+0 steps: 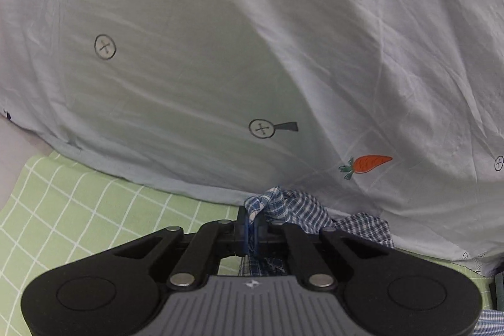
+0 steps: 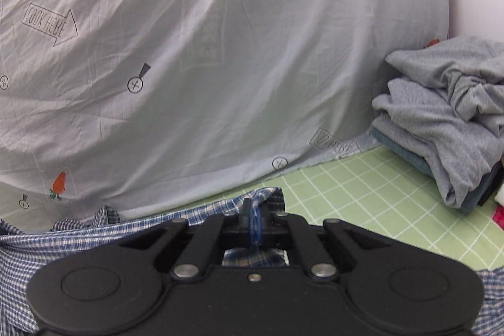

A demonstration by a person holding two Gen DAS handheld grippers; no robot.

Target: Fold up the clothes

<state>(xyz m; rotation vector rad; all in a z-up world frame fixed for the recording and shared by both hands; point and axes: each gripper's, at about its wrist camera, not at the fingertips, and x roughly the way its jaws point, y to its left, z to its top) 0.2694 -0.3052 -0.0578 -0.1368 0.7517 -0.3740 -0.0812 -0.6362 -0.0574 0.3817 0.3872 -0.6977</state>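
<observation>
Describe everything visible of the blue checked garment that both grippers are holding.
The blue checked garment is thin woven cloth in a small blue-and-white plaid, crumpled. The left gripper and the right gripper each have their jaws shut on a bunched edge. It hangs slack between them, over the green grid-patterned sheet and just in front of the pale carrot-print cloth. Its full shape is hidden.

A pale sheet [image 1: 252,52] printed with carrots [image 1: 367,164], arrows and crossed circles is hanging behind a green checked cloth [image 1: 78,210], which is lying flat across the worktop and is reaching the sheet's lower edge.
</observation>
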